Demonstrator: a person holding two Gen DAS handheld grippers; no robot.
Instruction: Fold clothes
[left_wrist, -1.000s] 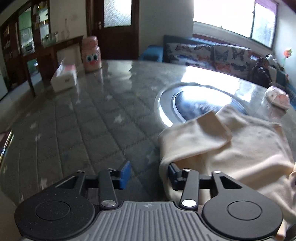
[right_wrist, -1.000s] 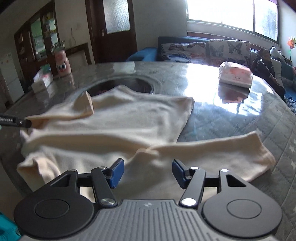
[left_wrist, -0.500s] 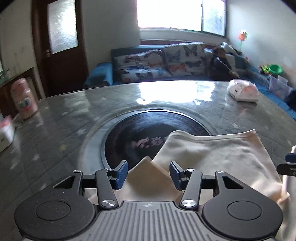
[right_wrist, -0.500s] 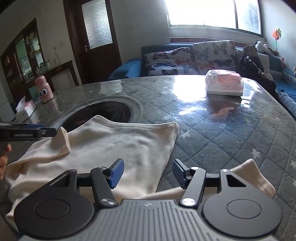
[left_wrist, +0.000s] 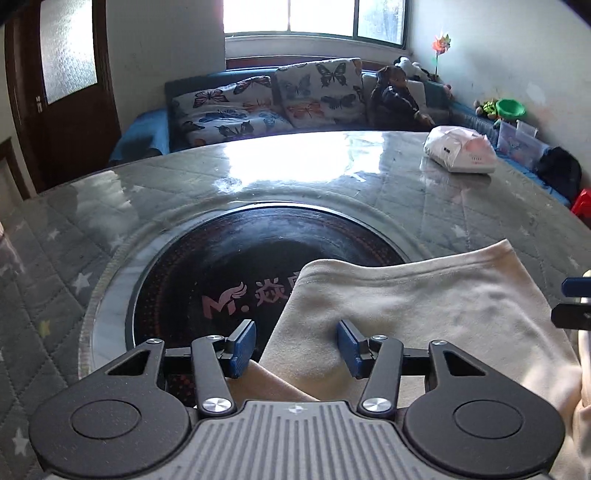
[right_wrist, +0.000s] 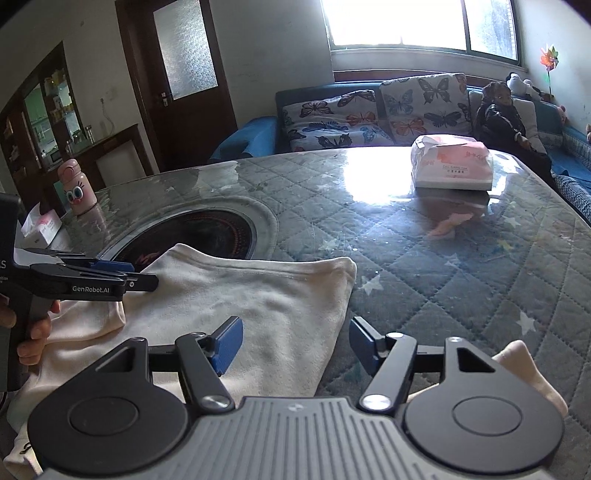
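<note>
The cream garment (right_wrist: 258, 314) lies on the round table (right_wrist: 461, 277), which has a quilted grey cover with stars under a glossy sheet. Its far hem partly covers the dark induction cooktop (left_wrist: 240, 266) set in the middle of the table. A sleeve end (right_wrist: 517, 362) lies on the cover at the right, apart from the body of the garment.

The left gripper (left_wrist: 295, 341) hovers low over the left edge of the garment, and its blue pads (left_wrist: 242, 347) stand spread with nothing between them. In the right wrist view this same tool appears from the side, held by a hand (right_wrist: 33, 332) at the left edge. The right gripper (right_wrist: 295, 345) is also spread wide, above the right edge of the garment, and it holds nothing.

On the far side of the table rests a white and pink tissue pack (right_wrist: 452, 166). A pink bottle with cartoon eyes (right_wrist: 77, 186) stands at the left, near a tissue box (right_wrist: 40, 229). Behind the table is a blue sofa with butterfly cushions (left_wrist: 280, 99).
</note>
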